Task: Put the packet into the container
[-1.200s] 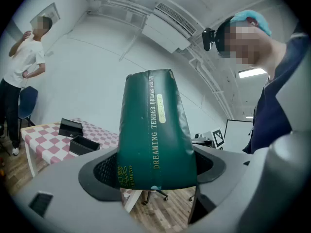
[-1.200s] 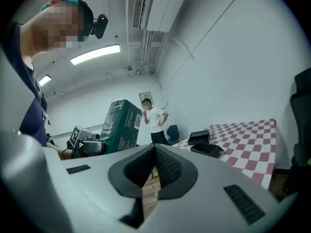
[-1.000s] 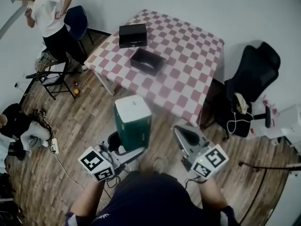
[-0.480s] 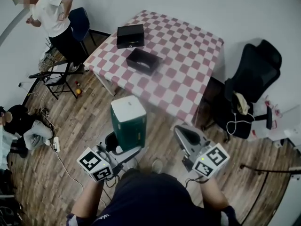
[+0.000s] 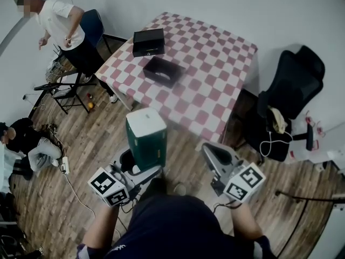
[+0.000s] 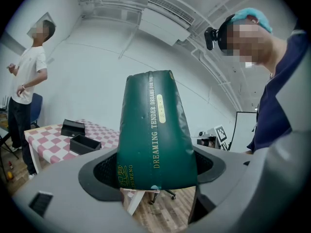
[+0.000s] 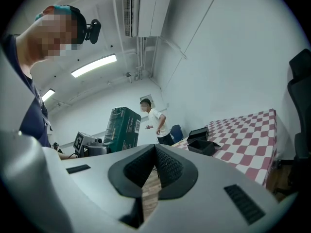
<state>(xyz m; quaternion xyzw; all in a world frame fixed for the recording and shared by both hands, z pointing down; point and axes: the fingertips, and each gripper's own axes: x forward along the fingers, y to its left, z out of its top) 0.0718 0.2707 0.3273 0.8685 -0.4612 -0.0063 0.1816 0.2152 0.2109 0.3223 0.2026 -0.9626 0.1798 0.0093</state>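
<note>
Progress was only partial: the left gripper (image 6: 156, 181) pinched the green packet (image 6: 155, 130) upright by its base, above the wooden floor (image 5: 102, 139) and well short of the open black container (image 5: 163, 70) on the checked table (image 5: 215, 85). The right gripper (image 7: 154, 168) was pressed together, empty. Carrying over and dropping in remained.

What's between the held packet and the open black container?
Nothing visible: the left gripper holds the green packet short of the checkered table, and only tablecloth lies before the open black container.
</note>
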